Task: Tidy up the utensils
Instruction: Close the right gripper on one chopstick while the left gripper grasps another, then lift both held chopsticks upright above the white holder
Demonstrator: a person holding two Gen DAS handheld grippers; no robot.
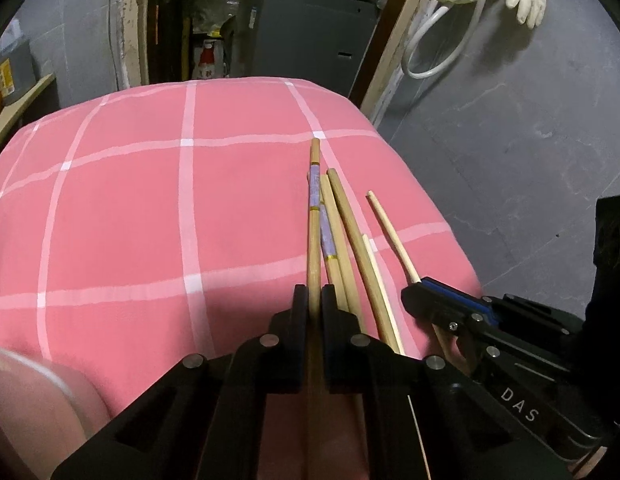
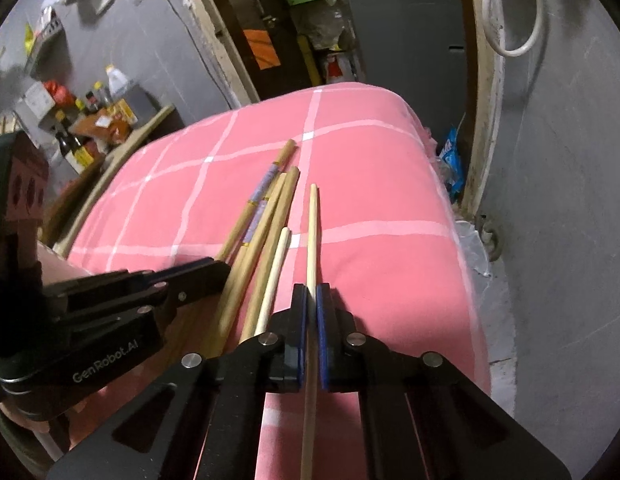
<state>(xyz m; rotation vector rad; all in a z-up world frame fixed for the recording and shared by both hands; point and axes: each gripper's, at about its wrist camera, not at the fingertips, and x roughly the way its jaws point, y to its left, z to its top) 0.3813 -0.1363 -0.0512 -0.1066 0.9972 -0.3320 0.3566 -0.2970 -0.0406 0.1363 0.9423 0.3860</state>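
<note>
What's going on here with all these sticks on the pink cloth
A person is sorting chopsticks with two handheld grippers over a pink checked cloth. The left gripper is shut on a chopstick with a purple band, and the right gripper is shut on a thin pale chopstick. Three other chopsticks lie between them on the cloth: a second banded one, a plain tan one and a short pale one. Neither held chopstick has been carried off yet.
</note>
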